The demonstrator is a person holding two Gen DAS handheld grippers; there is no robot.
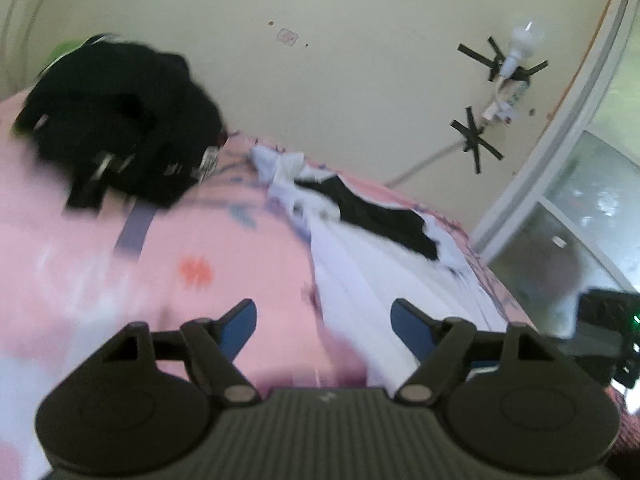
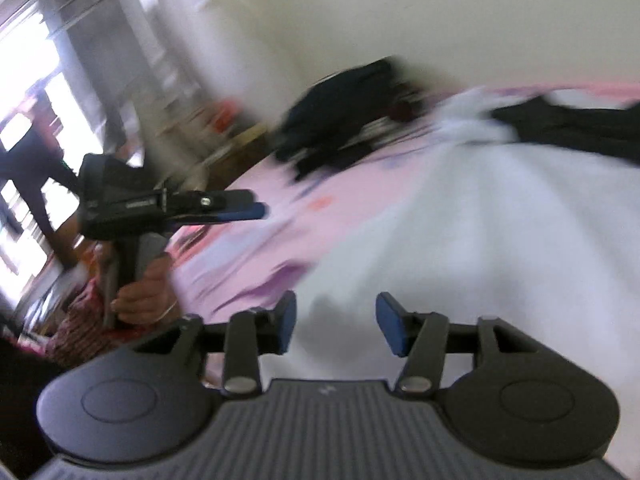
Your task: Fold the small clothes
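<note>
On the far left of the bed (image 1: 80,264) lies a black pile (image 1: 120,120). Your left claw (image 1: 323,326) is wide, holding nothing; the white garment (image 1: 360,280) lies right of centre. Your right claw (image 2: 336,326) is wide above it. Bring both low and pinch the near edge evenly.

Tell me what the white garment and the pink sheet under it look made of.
White garment: apparently thin woven cloth, matte, with soft folds and fine creases. Pink sheet: likely printed cotton-type fabric, matte, with small coloured motifs. Blur leaves the weave unclear.
</note>
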